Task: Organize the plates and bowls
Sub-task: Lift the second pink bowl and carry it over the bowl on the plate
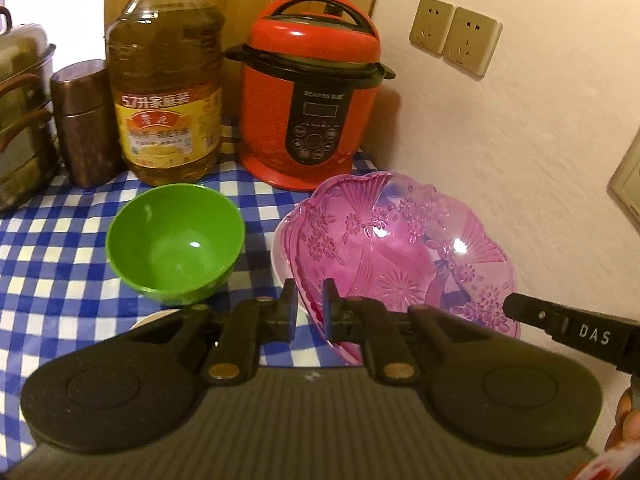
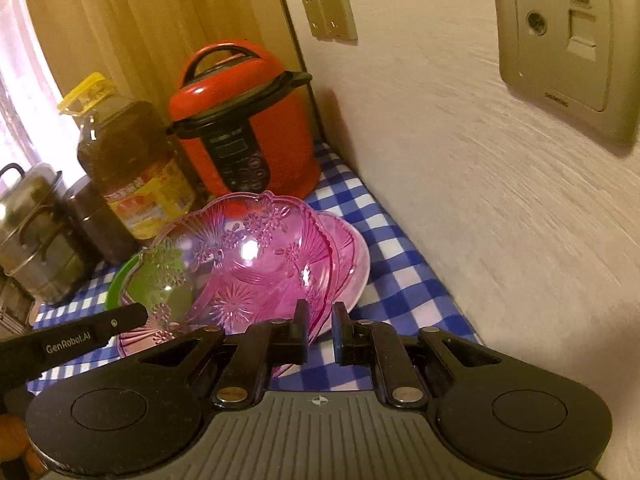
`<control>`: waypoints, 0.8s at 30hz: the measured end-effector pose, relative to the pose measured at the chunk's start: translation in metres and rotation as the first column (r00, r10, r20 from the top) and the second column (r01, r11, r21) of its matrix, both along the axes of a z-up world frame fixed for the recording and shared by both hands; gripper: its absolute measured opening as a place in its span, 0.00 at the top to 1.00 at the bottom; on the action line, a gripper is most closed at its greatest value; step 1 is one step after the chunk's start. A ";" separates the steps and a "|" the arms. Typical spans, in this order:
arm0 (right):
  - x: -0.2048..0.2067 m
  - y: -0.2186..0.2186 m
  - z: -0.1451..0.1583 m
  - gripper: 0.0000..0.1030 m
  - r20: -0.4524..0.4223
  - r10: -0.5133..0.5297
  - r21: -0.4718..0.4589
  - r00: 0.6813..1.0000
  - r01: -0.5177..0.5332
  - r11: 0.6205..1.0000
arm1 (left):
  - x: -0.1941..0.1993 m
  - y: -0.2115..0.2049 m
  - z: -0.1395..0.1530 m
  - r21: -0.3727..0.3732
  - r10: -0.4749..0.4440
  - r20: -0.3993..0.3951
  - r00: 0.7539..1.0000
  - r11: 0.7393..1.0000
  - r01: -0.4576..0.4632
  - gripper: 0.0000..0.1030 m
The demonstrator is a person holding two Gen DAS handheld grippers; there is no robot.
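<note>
A clear pink flower-patterned plate (image 1: 400, 248) (image 2: 256, 264) hangs tilted over the blue checked tablecloth (image 1: 52, 272), held by both grippers. My left gripper (image 1: 310, 304) is shut on its near left rim. My right gripper (image 2: 320, 322) is shut on its near right rim, and one of its fingers (image 1: 560, 322) shows in the left wrist view. Right behind and under the held plate lie another pink plate (image 2: 340, 240) and a paler dish (image 2: 358, 268). A green bowl (image 1: 176, 240) stands upright left of the plates; the right wrist view shows it through the pink plastic.
At the back stand a red pressure cooker (image 1: 312, 92), a big oil bottle (image 1: 168, 92), a copper canister (image 1: 84, 124) and a steel steamer pot (image 1: 20, 120). The wall (image 1: 520, 140) with sockets runs close along the right. A white rim (image 1: 156, 318) peeks out beside the left gripper.
</note>
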State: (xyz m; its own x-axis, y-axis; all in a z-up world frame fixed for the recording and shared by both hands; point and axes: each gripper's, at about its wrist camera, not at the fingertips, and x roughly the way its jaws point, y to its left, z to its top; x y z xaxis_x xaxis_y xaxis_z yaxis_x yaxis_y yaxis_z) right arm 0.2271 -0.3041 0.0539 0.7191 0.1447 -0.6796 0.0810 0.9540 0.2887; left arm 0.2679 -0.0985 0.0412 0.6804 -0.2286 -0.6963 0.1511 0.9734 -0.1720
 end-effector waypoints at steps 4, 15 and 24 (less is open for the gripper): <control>0.018 -0.005 -0.009 0.89 -0.006 0.000 -0.017 1.000 0.000 1.000 | 0.020 -0.008 -0.013 0.004 -0.004 -0.015 1.000 1.000 0.004 0.90; 0.071 -0.013 -0.036 0.89 -0.012 0.020 -0.062 1.000 -0.021 0.998 | 0.069 -0.021 -0.046 0.014 0.013 -0.047 0.999 1.000 -0.013 0.89; 0.103 -0.017 -0.059 0.89 -0.032 0.049 -0.074 0.998 -0.051 0.996 | 0.095 -0.029 -0.068 0.046 0.018 -0.062 0.998 0.999 -0.015 0.89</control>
State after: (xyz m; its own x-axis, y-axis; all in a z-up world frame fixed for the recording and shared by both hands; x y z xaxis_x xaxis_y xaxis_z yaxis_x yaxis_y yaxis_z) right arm 0.3305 -0.3214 -0.0049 0.6911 0.1282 -0.7114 0.0402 0.9758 0.2148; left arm 0.3624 -0.1275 -0.0272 0.6384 -0.1848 -0.7472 0.1254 0.9827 -0.1360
